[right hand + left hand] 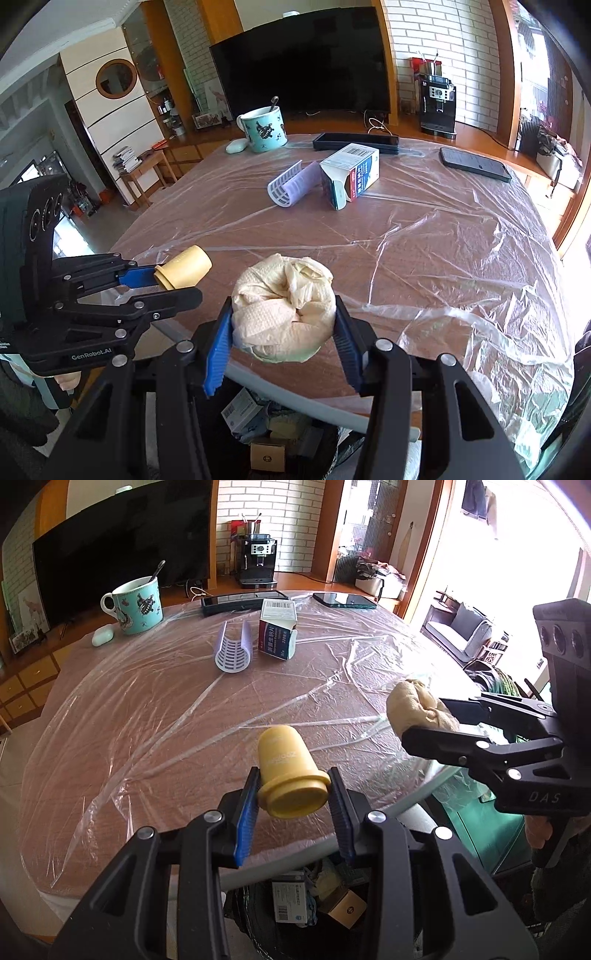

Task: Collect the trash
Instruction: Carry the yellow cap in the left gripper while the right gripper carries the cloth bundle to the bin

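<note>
bin (295, 915) at bottom centre. my left gripper (293, 794) clamps yellow cup (288, 771), right gripper (284, 332) clamps tissue wad (282, 314); i centre both over opening before release.

Left tongs (293, 801) and right tongs (284, 328) are both clamped tight, held level, side by side.

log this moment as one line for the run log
left tongs: shut on yellow cap | right tongs: shut on crumpled tissue wad | both over table edge, above bin | box, purple holder left on table
</note>
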`<act>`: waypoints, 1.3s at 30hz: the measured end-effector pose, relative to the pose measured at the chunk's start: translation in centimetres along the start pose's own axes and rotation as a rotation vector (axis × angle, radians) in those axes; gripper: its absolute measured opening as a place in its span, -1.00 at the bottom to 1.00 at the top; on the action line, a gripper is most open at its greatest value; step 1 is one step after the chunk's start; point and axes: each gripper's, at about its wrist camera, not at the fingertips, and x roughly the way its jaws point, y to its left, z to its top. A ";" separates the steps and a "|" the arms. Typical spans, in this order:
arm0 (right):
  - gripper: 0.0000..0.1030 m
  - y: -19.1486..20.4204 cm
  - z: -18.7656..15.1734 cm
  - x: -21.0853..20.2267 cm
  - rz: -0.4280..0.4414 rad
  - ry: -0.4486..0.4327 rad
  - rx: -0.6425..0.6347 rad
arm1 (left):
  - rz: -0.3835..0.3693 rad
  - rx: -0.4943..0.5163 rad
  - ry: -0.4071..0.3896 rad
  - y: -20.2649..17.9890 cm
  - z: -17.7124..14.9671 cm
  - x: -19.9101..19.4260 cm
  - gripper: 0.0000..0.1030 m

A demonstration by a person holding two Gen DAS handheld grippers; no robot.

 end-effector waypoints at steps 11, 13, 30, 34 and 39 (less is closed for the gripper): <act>-0.03 0.9 -2.0 -1.4 0.001 0.017 -0.028 | -0.032 0.041 0.003 -1.2 -2.0 -1.8 -0.27; -0.03 1.1 -2.4 -1.6 -0.005 0.021 -0.040 | -0.042 0.050 0.006 -1.5 -2.5 -2.1 -0.27; -0.03 3.0 -7.2 -2.4 0.040 0.091 -0.069 | -0.074 0.128 0.088 -3.7 -7.0 -2.7 -0.27; -0.03 3.2 -8.1 -2.0 0.043 0.111 -0.073 | -0.077 0.136 0.111 -3.9 -7.9 -2.3 -0.27; -0.03 3.3 -9.0 -1.5 0.048 0.136 -0.065 | -0.073 0.139 0.133 -4.0 -8.7 -1.7 -0.27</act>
